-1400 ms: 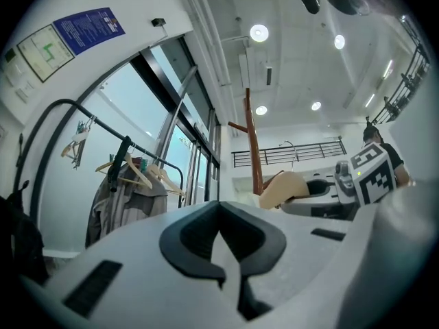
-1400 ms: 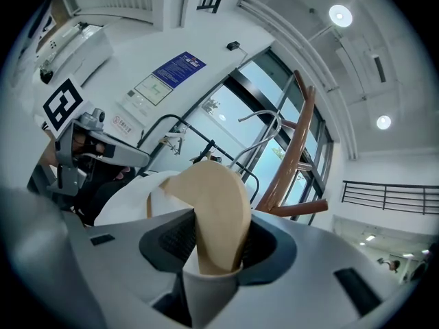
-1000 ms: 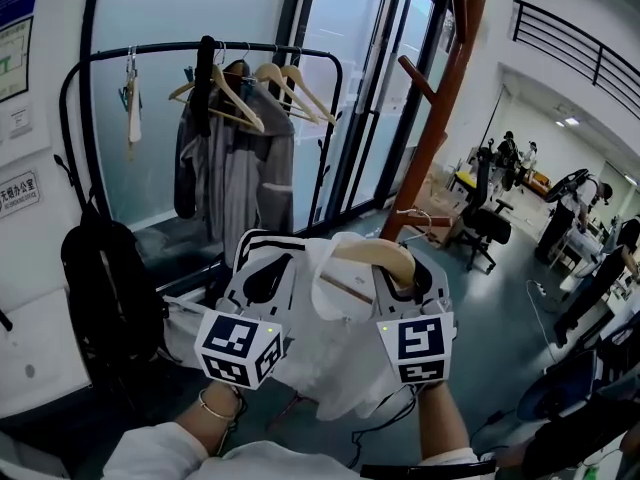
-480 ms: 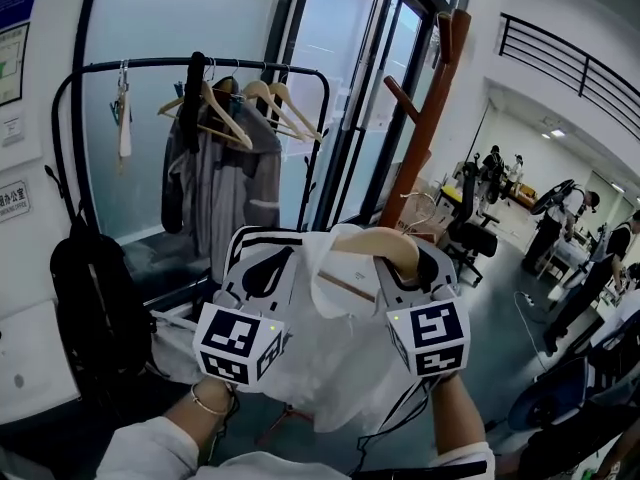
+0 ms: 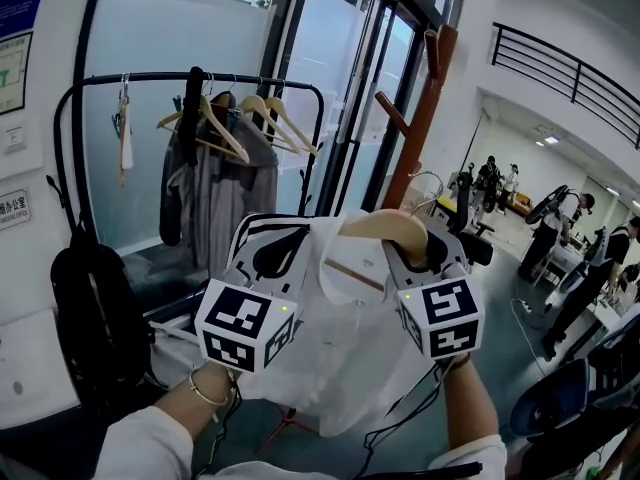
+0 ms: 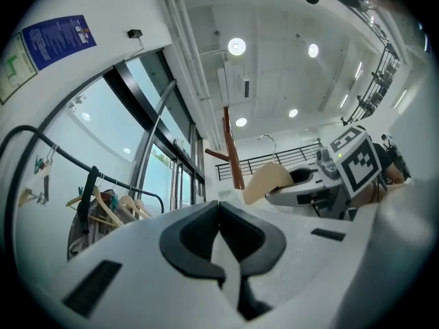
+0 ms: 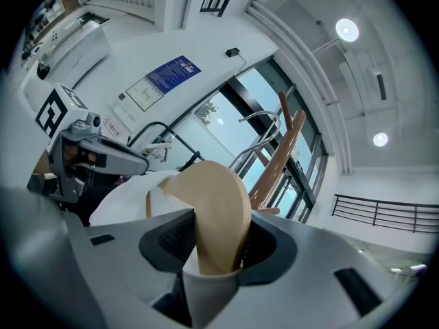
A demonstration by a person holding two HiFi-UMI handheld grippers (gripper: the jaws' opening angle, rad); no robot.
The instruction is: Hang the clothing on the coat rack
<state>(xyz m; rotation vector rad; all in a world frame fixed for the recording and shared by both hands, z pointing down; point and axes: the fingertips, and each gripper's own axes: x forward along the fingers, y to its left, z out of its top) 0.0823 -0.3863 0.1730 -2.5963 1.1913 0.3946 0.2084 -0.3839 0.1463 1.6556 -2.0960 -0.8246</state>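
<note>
A white garment (image 5: 345,338) hangs on a wooden hanger (image 5: 385,226), carried in the air between both grippers. My right gripper (image 7: 216,242) is shut on the hanger's (image 7: 218,204) end, whose metal hook (image 5: 425,180) points up toward the brown wooden coat rack (image 5: 420,108). Pinched in my shut left gripper (image 6: 221,235) is a fold of the white cloth (image 6: 226,256). In the head view the left gripper (image 5: 270,258) holds the garment's left shoulder and the right gripper (image 5: 425,253) its right. The coat rack (image 7: 278,156) stands just beyond the hanger, apart from it.
A black clothes rail (image 5: 200,76) at the back left carries several wooden hangers and a grey jacket (image 5: 220,188). A black backpack (image 5: 100,308) sits below at the left. Glass doors (image 5: 340,88) stand behind. People and office chairs (image 5: 480,193) are at the far right.
Both grippers have risen a little with the hanger and garment, and the head view has tilted upward. Both grips look unchanged.
</note>
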